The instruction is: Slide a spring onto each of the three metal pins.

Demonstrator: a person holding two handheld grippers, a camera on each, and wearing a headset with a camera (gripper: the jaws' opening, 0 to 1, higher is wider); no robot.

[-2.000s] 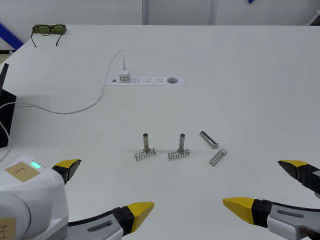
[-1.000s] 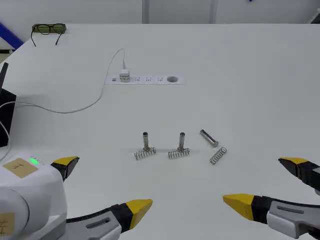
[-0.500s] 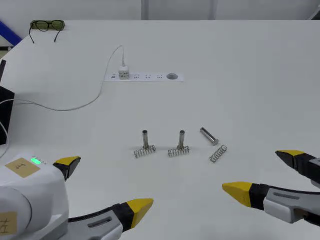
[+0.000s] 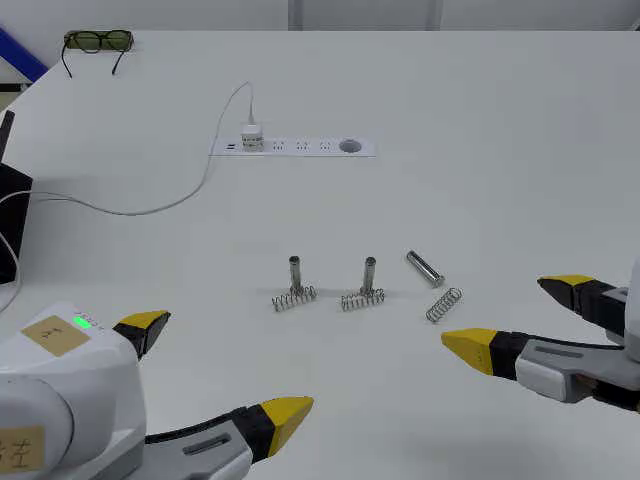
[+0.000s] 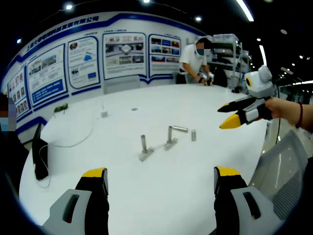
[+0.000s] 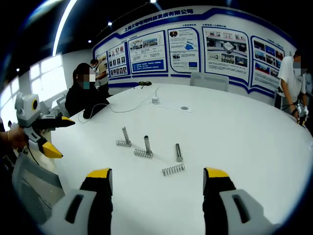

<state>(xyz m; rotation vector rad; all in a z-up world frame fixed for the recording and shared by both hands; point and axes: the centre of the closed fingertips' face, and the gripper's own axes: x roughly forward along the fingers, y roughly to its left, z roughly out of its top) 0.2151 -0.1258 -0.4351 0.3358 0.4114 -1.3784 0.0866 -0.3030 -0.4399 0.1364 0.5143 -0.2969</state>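
Note:
Two metal pins stand upright on the white table: the left pin (image 4: pixel 295 271) and the middle pin (image 4: pixel 369 272). A spring lies at the foot of each, the left spring (image 4: pixel 293 298) and the middle spring (image 4: pixel 362 298). The third pin (image 4: pixel 424 268) lies flat, and a loose spring (image 4: pixel 443 304) lies beside it. My left gripper (image 4: pixel 215 368) is open near the table's front edge, left of the parts. To the right of the loose spring, my right gripper (image 4: pixel 512 314) is open and holds nothing. The right gripper view has the lying pin (image 6: pixel 178 152) and loose spring (image 6: pixel 173 169) just ahead.
A white power strip (image 4: pixel 295 147) with a plug and a trailing cable (image 4: pixel 150 210) lies farther back. Glasses (image 4: pixel 95 40) rest at the far left corner. A black object (image 4: pixel 10 225) sits at the left edge. A person (image 6: pixel 85 90) sits at the table's far side.
My right gripper has moved forward and up the table, closer to the loose spring, still open. The left gripper has barely moved. Pins and springs lie as before.

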